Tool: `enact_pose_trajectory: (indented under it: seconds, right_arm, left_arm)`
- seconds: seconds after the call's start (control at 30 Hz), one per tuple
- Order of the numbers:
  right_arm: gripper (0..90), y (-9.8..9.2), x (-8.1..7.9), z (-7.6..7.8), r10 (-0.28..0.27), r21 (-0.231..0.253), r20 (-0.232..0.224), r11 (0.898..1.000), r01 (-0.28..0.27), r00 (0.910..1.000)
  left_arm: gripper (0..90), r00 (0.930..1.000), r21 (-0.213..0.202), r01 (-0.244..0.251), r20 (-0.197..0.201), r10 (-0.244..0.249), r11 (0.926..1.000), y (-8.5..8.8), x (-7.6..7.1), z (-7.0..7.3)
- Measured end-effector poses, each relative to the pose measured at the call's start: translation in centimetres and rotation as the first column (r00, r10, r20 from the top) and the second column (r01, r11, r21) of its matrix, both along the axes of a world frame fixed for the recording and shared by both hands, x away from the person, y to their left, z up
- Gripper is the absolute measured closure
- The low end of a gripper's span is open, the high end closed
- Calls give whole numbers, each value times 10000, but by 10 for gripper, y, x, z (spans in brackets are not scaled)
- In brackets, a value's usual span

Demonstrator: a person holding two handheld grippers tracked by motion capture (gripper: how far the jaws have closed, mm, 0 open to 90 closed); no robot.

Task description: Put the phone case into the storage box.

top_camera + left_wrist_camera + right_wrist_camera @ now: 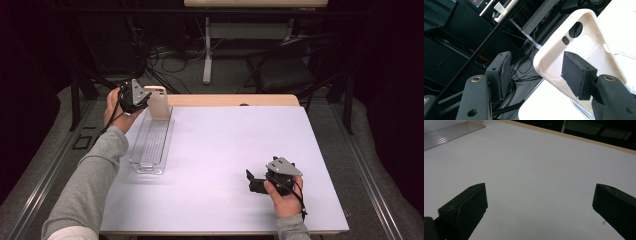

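A cream phone case (159,102) stands upright at the far end of a clear ribbed tray (150,145) on the left of the table. Its hollow inner side with the camera cutout faces my left gripper (145,98). In the left gripper view the case (584,42) lies behind one pad, while the other pad stands well clear of its edge. That gripper (539,67) is open and neither pad presses on the case. My right gripper (251,181) rests low over the table at the front right, its jaws (539,197) wide open with bare tabletop between them.
The white tabletop (225,150) has a wooden strip along its far edge. The tray's corner (446,133) shows far off in the right gripper view. Beyond the table are a chair, desk legs and cables on the floor.
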State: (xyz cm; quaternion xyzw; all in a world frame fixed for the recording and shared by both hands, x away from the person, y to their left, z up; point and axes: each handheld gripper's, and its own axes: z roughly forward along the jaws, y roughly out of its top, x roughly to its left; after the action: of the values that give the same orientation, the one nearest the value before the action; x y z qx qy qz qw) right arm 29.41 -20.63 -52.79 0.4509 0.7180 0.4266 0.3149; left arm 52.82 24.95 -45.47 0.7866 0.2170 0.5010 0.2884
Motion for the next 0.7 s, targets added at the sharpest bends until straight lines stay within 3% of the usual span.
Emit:
enact_pose_trajectory:
  seconds: [0.17,0.23,0.33,0.43,0.7]
  right_arm:
    - [0,0,0,-1,38,-73,15,10000,-38,10000]
    - [0,0,1,-1,66,-132,-4,9999,-66,10000]
    - [0,1,1,0,118,-181,25,9998,-118,9999]
    - [0,1,2,1,197,-288,30,9994,-196,9998]
    - [0,3,7,2,543,-676,74,9963,-537,9985]
  left_arm:
    - [406,9998,0,-111,165,111,9999,1,-3,4]
    - [409,9999,-200,-120,115,122,9997,2,-5,7]
    - [425,9999,-497,-45,-105,40,9988,4,-6,9]
    - [420,9993,-500,-193,-335,177,9986,4,-9,11]
    - [354,9952,-924,-32,-973,-58,9957,1,-19,19]
